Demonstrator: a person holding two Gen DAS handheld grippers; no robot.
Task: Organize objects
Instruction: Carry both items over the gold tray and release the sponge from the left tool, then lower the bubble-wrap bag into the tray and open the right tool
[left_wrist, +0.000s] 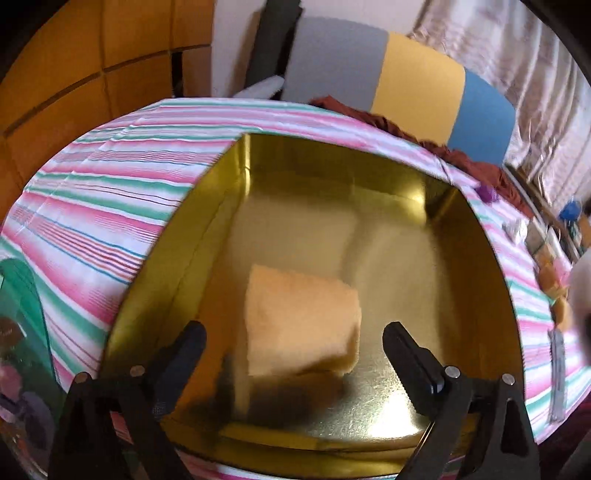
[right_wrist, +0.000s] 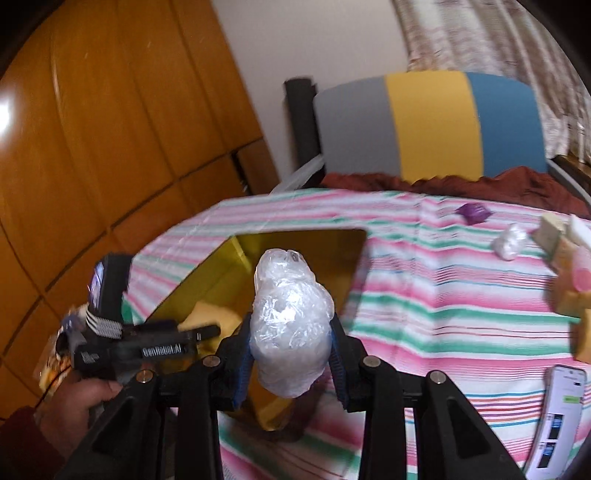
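Landmark: gold tin (left_wrist: 369, 177), an open, gold-lined box on the striped cloth (left_wrist: 110, 192); all places below are given relative to it.
Task status: in progress. Judged from the layout, one item is inside the gold tin, one is in transit, and several are outside it.
Item stored: orange sponge block (left_wrist: 301, 321), on the floor of the gold tin, nearer the near wall than the far wall.
Left gripper (left_wrist: 295, 347): jaws wide apart, one on each side of the orange sponge block without pressing it; nothing held. Positioned above the near side of the gold tin, pointing down into it.
Right gripper (right_wrist: 291, 347): jaws narrow, clamped on a clear plastic bundle (right_wrist: 290, 321). The bundle is carried in front of the gold tin (right_wrist: 295, 251), not yet inside.
Items outstanding: purple piece (right_wrist: 473, 212), small white bundle (right_wrist: 509, 242) and stack of sponge blocks (right_wrist: 565, 258), all on the cloth to the right of the gold tin, well apart from it.
Non-task object: phone (right_wrist: 557, 413), on the cloth to the right of the gold tin, near edge.
Next requirement (judgement): bring the clear plastic bundle over the opening and release it beside the orange sponge block; then collect the outstanding items.
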